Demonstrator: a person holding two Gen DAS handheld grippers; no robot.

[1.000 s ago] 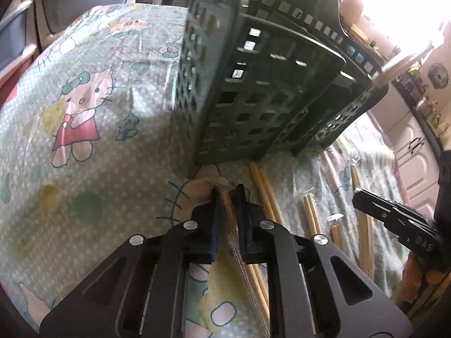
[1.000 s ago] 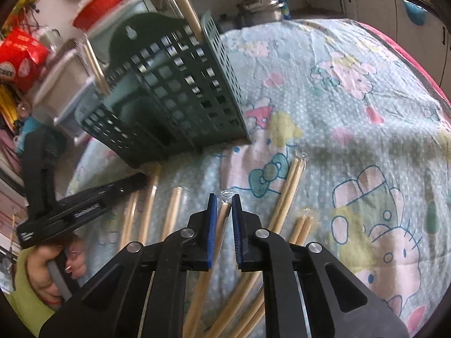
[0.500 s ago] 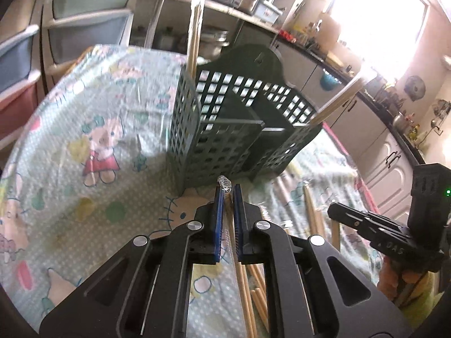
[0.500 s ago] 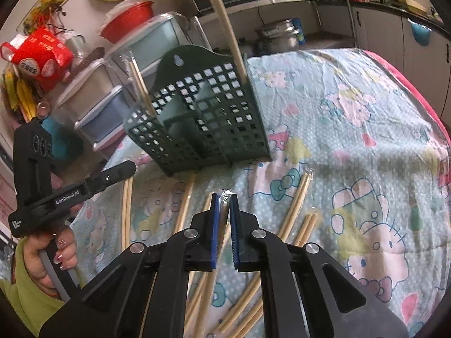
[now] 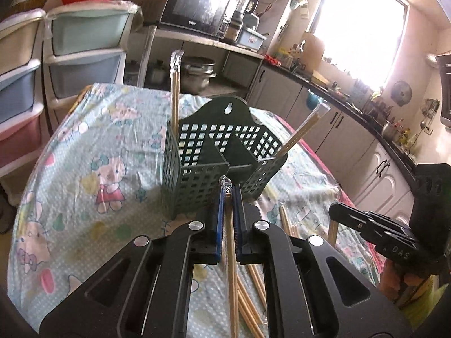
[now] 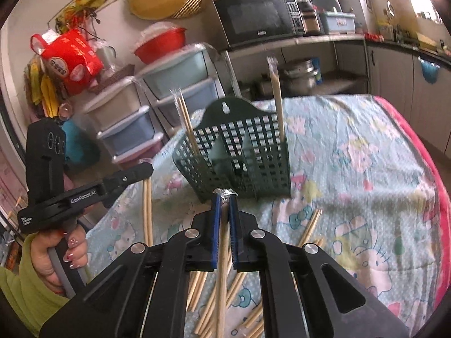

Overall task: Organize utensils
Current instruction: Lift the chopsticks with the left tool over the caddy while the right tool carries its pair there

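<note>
Each hand-held gripper, left (image 5: 229, 197) and right (image 6: 224, 201), is clamped on a wrapped chopstick pair (image 5: 231, 253) (image 6: 222, 253). Held near one tip, the long sticks could swing, slip or snag the green holder's (image 5: 217, 166) grid wall. The holder stands just beyond both, on the surface (image 5: 84, 169); loose chopsticks (image 6: 308, 228) lie in front of it.

Both wrist views face the green basket (image 5: 222, 152) closely

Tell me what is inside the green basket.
The green basket holds two wrapped chopstick pairs: one in its left end, one in its right. The middle looks empty; the walls hide the bottom.
</note>
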